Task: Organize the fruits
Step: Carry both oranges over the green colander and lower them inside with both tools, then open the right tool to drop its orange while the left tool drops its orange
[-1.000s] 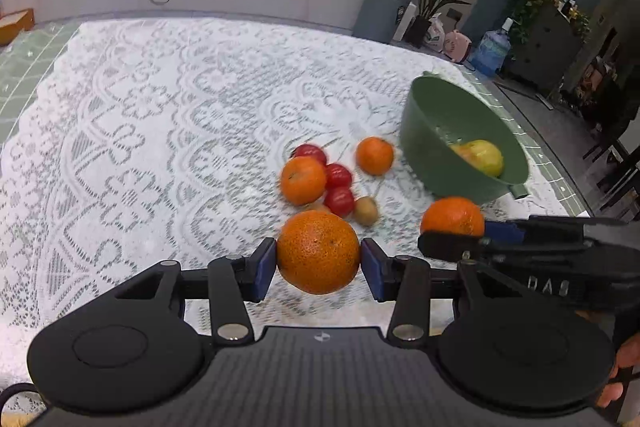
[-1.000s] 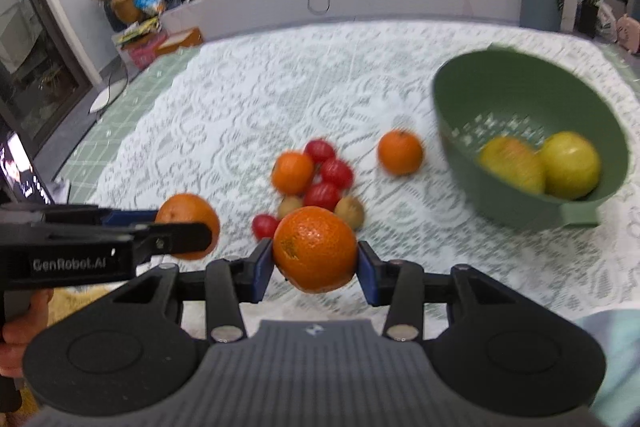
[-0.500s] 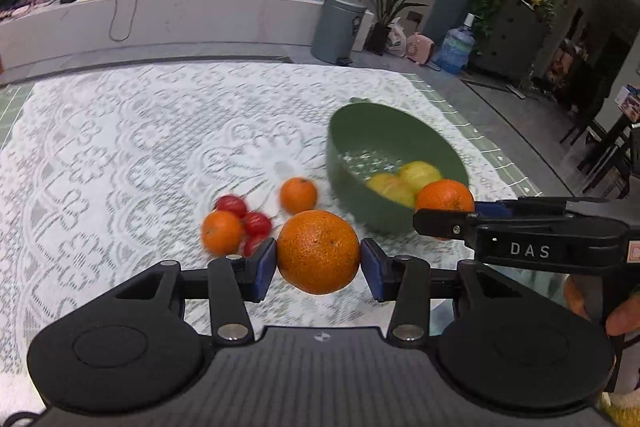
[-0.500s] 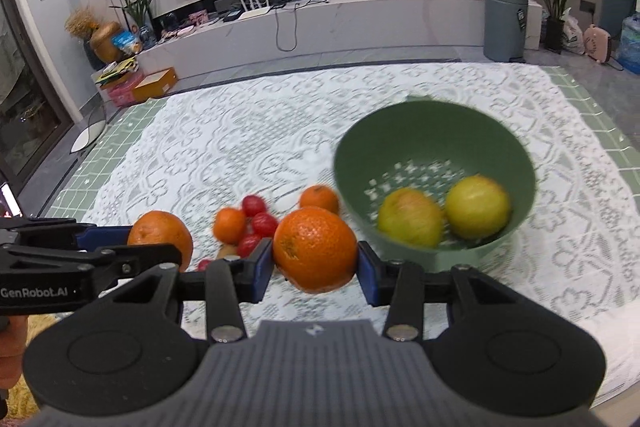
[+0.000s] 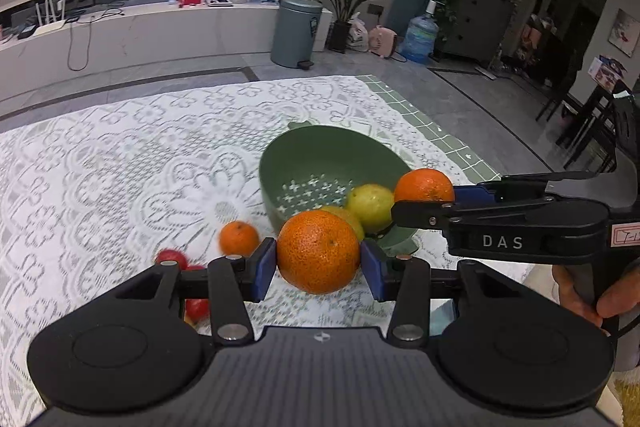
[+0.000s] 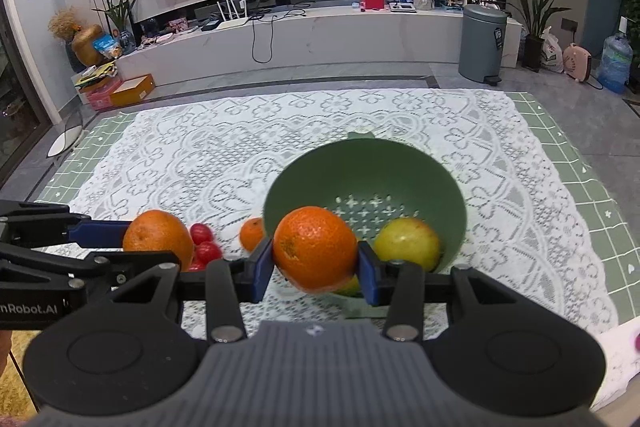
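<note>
Currently both grippers pitch down toward the table, side by side. Left gripper (image 5: 319, 264) pinches a large orange (image 5: 318, 251), blue pads flat on its sides; peel pebbled, glossy. Right gripper (image 6: 316, 269) clamps a second orange (image 6: 315, 247) the same way, held in front of the near rim of the green bowl (image 6: 320, 167). Bowl is smooth plastic, round, cross-shaped drain holes in the base, two yellow-green apples (image 6: 408, 243) inside. It sits on a white lace tablecloth (image 6: 224, 155). A small tangerine (image 5: 239, 238) and red cherry tomatoes (image 6: 206, 245) lie loose just left of the bowl. A person's fingers (image 5: 600, 301) wrap the right gripper's handle.
</note>
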The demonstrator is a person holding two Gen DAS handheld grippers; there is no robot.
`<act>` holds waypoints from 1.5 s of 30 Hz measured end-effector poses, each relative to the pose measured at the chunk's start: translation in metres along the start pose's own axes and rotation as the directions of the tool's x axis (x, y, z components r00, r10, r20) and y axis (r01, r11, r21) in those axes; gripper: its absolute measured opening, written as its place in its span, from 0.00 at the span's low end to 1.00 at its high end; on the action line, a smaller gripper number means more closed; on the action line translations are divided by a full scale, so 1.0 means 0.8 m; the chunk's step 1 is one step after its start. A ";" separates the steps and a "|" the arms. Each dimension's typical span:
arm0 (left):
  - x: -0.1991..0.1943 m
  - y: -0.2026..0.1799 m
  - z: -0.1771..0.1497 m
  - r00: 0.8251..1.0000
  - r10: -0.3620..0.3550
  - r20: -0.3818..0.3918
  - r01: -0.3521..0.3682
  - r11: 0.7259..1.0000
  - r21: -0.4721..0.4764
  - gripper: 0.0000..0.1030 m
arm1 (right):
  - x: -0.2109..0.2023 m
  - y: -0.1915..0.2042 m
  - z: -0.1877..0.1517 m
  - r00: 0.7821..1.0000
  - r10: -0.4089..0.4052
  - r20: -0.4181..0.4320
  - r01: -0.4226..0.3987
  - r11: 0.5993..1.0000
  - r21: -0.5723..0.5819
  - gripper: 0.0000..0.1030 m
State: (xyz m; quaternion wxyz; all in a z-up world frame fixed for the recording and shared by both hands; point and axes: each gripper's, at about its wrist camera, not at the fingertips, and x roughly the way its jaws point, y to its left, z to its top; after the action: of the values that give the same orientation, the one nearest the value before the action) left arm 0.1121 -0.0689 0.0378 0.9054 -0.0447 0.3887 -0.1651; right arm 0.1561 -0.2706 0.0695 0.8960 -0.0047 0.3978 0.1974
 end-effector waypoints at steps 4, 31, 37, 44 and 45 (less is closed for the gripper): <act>0.015 -0.007 0.013 1.000 -0.010 -0.010 0.010 1.000 0.023 0.50 | 0.007 -0.014 0.009 1.000 -0.023 -0.013 0.023 1.000 -0.008 0.40; 0.150 -0.014 0.056 0.983 0.021 -0.185 0.005 0.990 0.142 0.50 | 0.119 -0.076 0.042 0.974 -0.134 -0.184 0.105 0.982 -0.159 0.40; 0.173 -0.013 0.057 0.979 0.022 -0.203 0.009 0.988 0.153 0.50 | 0.136 -0.084 0.043 0.970 -0.136 -0.204 0.103 0.981 -0.167 0.40; 0.187 -0.011 0.066 0.982 0.049 -0.183 -0.021 0.987 0.156 0.50 | 0.143 -0.085 0.046 0.970 -0.143 -0.195 0.105 0.975 -0.196 0.40; 0.190 -0.010 0.068 0.982 0.056 -0.182 -0.029 0.988 0.151 0.50 | 0.144 -0.086 0.047 0.970 -0.146 -0.193 0.107 0.974 -0.198 0.40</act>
State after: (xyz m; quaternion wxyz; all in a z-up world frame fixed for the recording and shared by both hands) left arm 0.2468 -0.1295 -0.0273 0.8693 0.0463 0.4590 -0.1774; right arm 0.2771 -0.2873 0.0030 0.8562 -0.1343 0.4674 0.1746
